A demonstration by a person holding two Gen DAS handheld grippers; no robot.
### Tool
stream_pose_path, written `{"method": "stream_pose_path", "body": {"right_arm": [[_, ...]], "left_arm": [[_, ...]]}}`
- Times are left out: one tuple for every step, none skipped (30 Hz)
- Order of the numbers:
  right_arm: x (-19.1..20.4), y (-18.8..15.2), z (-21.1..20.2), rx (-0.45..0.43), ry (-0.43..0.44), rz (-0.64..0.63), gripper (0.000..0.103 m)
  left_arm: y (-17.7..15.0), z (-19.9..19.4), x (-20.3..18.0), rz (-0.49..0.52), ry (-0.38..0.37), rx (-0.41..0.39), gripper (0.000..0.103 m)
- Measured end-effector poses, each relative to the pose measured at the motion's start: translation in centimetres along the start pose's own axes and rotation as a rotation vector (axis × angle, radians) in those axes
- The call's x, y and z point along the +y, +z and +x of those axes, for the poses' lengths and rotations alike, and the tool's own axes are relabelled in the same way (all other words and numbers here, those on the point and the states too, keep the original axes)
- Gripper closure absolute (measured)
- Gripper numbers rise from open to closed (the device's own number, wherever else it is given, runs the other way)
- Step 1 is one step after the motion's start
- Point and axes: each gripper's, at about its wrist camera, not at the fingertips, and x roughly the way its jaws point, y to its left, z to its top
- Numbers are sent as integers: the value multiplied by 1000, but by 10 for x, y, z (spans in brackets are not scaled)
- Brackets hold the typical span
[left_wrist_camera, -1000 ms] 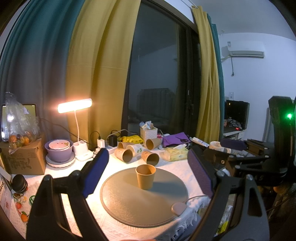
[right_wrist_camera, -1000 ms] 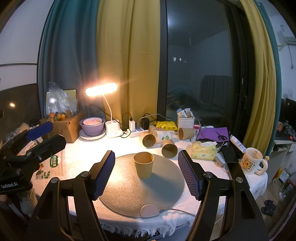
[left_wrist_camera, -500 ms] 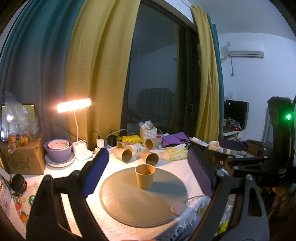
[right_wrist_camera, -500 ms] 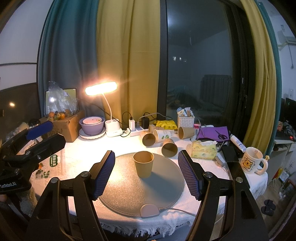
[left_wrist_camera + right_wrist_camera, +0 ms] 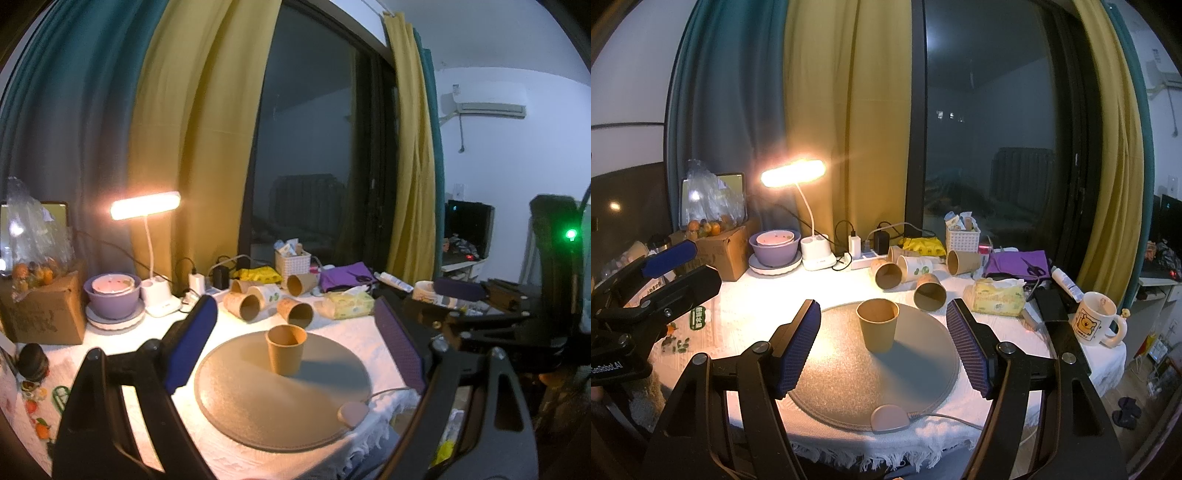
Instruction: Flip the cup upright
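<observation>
A brown paper cup (image 5: 286, 349) (image 5: 878, 324) stands upright, mouth up, on the round grey mat (image 5: 258, 402) (image 5: 849, 384). My left gripper (image 5: 295, 347) is open and empty, held back from the table with the cup between its blue pads but well beyond them. My right gripper (image 5: 884, 347) is also open and empty, held back the same way. The left gripper also shows at the left edge of the right wrist view (image 5: 653, 288), and the right gripper at the right of the left wrist view (image 5: 491, 317).
Several paper cups (image 5: 888, 275) lie on their sides behind the mat. A lit desk lamp (image 5: 793, 172), purple bowl (image 5: 774, 249), cardboard box (image 5: 724, 251), white basket (image 5: 963, 238), tissue pack (image 5: 995, 297) and bear mug (image 5: 1093, 325) crowd the table. A pink controller (image 5: 889, 419) sits at the mat's front edge.
Both grippers have drifted very slightly; the cup stays upright on the mat and nothing was gripped or let go.
</observation>
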Motion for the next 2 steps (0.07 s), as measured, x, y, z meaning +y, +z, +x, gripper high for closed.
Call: {"method": "stream_pose_path", "body": {"right_arm": [[1,0,0,2,1,-6,29],[3,0,0,5,1,-19,29]], "left_arm": [[-1,1,-4,-2,-13,0,15],[-2,3,-7,2,-24,4,15]]}}
